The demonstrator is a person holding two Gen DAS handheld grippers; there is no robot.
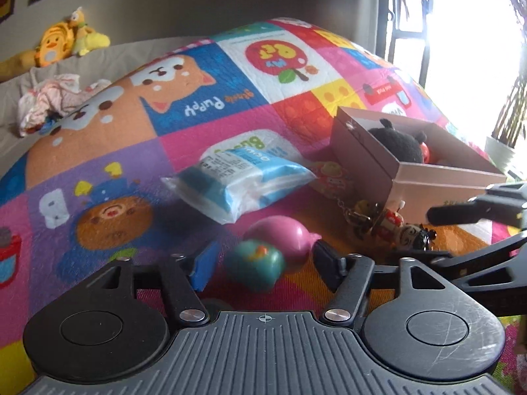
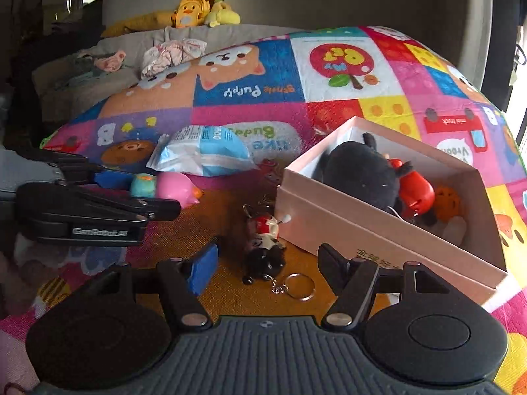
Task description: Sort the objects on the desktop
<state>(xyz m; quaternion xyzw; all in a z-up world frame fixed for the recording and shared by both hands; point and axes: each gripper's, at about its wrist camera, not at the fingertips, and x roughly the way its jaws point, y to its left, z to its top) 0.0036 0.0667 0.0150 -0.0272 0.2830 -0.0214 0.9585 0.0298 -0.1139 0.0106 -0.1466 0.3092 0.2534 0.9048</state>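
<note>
My left gripper [image 1: 265, 263] is open around a small teal toy [image 1: 255, 262] that lies on the mat, apart from both fingers. A pink egg-shaped toy [image 1: 280, 235] lies just behind it. My right gripper [image 2: 265, 268] is open over a doll keychain [image 2: 265, 247] with a metal ring [image 2: 298, 286], beside the pink box [image 2: 369, 240]. The box holds a black plush [image 2: 359, 171], a red toy [image 2: 416, 194] and an orange toy [image 2: 446, 202]. The right wrist view also shows the left gripper [image 2: 131, 186] at the teal toy [image 2: 144, 185] and the pink toy [image 2: 176, 189].
A blue and white wipes pack [image 1: 240, 177] lies on the colourful play mat [image 1: 197, 98] behind the toys. A bundle of cloth [image 1: 56, 102] and yellow plush toys [image 1: 66, 42] lie on the grey sofa beyond. A potted plant [image 1: 504, 131] stands at the right.
</note>
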